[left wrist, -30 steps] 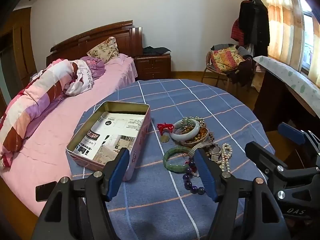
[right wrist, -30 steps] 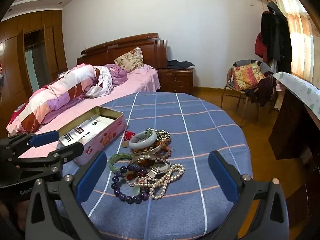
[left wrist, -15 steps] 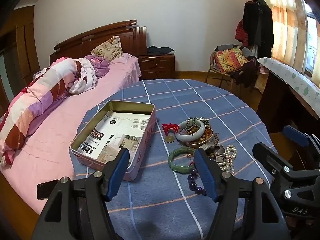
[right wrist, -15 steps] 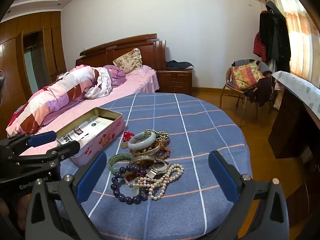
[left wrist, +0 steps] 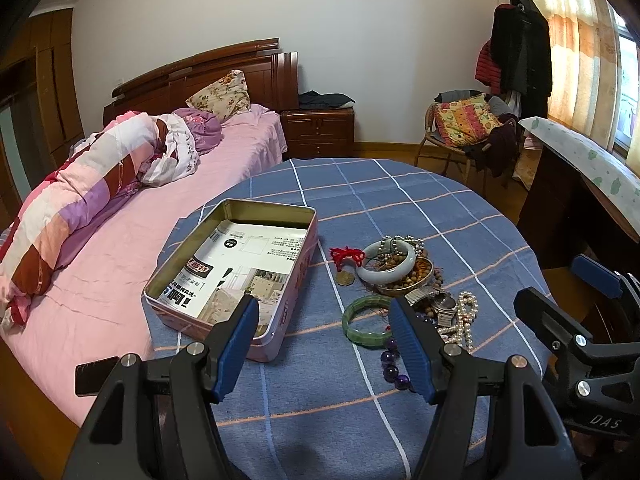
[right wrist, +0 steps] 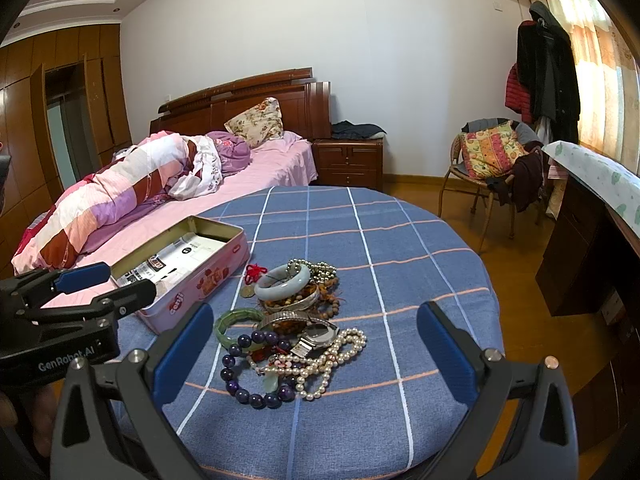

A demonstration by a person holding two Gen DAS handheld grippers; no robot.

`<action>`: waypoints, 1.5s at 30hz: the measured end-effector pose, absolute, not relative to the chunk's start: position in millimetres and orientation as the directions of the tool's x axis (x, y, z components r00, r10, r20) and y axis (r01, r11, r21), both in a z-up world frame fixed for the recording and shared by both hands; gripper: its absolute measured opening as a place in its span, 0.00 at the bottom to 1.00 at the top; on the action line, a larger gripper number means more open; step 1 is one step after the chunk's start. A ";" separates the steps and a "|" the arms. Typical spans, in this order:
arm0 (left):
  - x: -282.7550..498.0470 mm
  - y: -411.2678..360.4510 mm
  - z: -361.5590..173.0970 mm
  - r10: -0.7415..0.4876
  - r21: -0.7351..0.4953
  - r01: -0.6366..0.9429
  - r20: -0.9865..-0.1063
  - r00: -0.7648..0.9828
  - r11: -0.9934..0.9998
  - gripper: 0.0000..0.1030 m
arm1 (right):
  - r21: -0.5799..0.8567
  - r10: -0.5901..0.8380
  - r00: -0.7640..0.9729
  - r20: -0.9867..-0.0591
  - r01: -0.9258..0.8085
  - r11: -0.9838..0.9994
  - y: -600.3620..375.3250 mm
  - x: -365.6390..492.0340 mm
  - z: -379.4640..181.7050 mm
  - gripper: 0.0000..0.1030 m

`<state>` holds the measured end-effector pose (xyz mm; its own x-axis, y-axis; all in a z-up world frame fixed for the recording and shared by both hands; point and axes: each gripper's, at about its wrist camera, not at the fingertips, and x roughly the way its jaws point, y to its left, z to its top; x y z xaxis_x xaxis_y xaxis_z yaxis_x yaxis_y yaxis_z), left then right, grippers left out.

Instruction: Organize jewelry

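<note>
Grippers [left wrist: 324,320] [right wrist: 316,340] agape — jewelry heap [right wrist: 296,328] mid-table, untouched

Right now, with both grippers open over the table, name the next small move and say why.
Probably lower the right gripper onto the purple bead bracelet. It lies at the near edge of the jewelry pile, between the open fingers, and the tin holds no jewelry yet.

Glossy metal tin [left wrist: 276,216], woven cloth tablecloth [left wrist: 400,200]

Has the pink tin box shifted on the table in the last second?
No. The pink tin box keeps its place against the blue checked tablecloth's lines; only the camera moved.
</note>
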<state>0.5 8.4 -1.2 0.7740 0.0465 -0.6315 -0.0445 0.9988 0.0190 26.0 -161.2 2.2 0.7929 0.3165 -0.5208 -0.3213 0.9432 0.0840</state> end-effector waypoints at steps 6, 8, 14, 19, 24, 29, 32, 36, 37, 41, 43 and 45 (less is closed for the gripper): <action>0.7 9.0 -0.8 0.047 0.019 -0.045 -0.632 0.773 0.999 0.65 | 0.084 0.317 0.793 -0.521 -0.321 0.943 -161.3 26.5 1.7 1.00; 0.6 9.1 -0.9 0.045 0.018 -0.044 -0.632 0.774 0.999 0.65 | 0.085 0.317 0.792 -0.521 -0.321 0.943 -161.0 26.8 1.4 1.00; 0.7 9.2 -0.9 0.047 0.019 -0.045 -0.632 0.773 0.999 0.65 | 0.085 0.317 0.792 -0.522 -0.322 0.943 -161.5 26.1 1.5 1.00; 0.5 10.1 -0.8 0.046 0.018 -0.045 -0.633 0.773 0.999 0.65 | 0.086 0.317 0.791 -0.523 -0.321 0.943 -161.4 26.4 1.3 1.00; -0.1 11.2 -2.2 0.048 0.019 -0.046 -0.634 0.772 0.999 0.65 | 0.085 0.316 0.792 -0.523 -0.321 0.943 -160.8 26.6 0.8 1.00; 0.4 10.6 -2.1 0.047 0.018 -0.046 -0.634 0.772 0.999 0.65 | 0.086 0.317 0.791 -0.523 -0.321 0.943 -161.2 26.4 0.9 1.00; 0.4 10.8 -2.0 0.047 0.018 -0.046 -0.634 0.772 0.999 0.65 | 0.086 0.316 0.791 -0.524 -0.320 0.943 -161.3 26.4 1.0 1.00; 0.3 11.3 -2.0 0.047 0.018 -0.046 -0.634 0.772 0.999 0.65 | 0.086 0.316 0.791 -0.524 -0.320 0.944 -161.2 26.8 0.9 1.00; 0.7 10.6 -1.7 0.048 0.019 -0.046 -0.634 0.772 0.999 0.65 | 0.087 0.317 0.791 -0.524 -0.320 0.943 -161.1 27.0 0.9 1.00; 0.5 11.5 -1.8 0.047 0.018 -0.046 -0.636 0.771 0.999 0.65 | 0.087 0.317 0.790 -0.525 -0.320 0.943 -161.7 26.7 1.0 1.00; 0.1 12.6 -2.8 0.047 0.017 -0.047 -0.636 0.770 0.999 0.65 | 0.087 0.316 0.790 -0.525 -0.320 0.943 -161.1 27.1 0.6 1.00; 0.2 12.1 -2.8 0.047 0.018 -0.047 -0.635 0.771 0.999 0.65 | 0.087 0.316 0.790 -0.525 -0.320 0.944 -161.6 26.6 0.8 1.00</action>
<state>0.2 12.1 -2.8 0.7707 0.0475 -0.6354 -0.0468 0.9987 0.0179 26.6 -161.6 0.8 0.7904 0.3160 -0.5248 -0.3196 0.9436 0.0869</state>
